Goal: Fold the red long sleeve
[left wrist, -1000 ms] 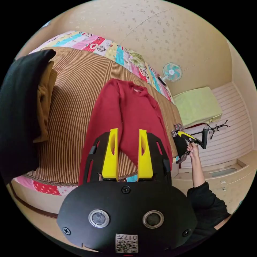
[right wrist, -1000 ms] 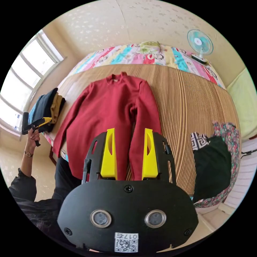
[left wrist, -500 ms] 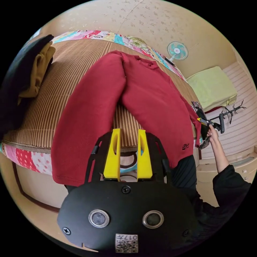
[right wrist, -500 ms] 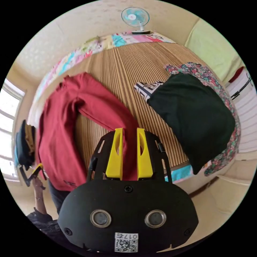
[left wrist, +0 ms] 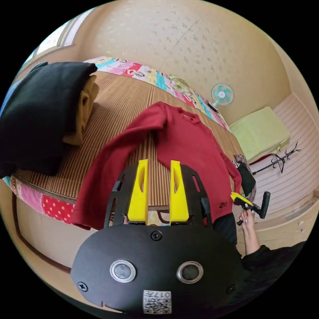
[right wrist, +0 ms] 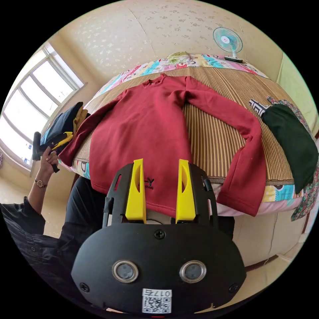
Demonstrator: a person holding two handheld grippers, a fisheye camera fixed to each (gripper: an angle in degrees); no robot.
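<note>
The red top (right wrist: 146, 123) lies spread flat, front up, on the striped mat (right wrist: 212, 133) of the bed, collar toward the far wall, both sleeves angled outward with their cuffs hanging over the near edge, as does the hem. No fold has been made, so the work looks barely begun: sleeves, sides and the final halving are all left. The left gripper (left wrist: 159, 192) hovers over the near edge of the mat between the left sleeve and the body, jaws apart and holding nothing. The right gripper (right wrist: 160, 191) hangs just above the hem, jaws likewise parted and empty. Folded stacks sit at either side: a dark pile (left wrist: 40, 109) and a black garment (right wrist: 292, 143)
</note>
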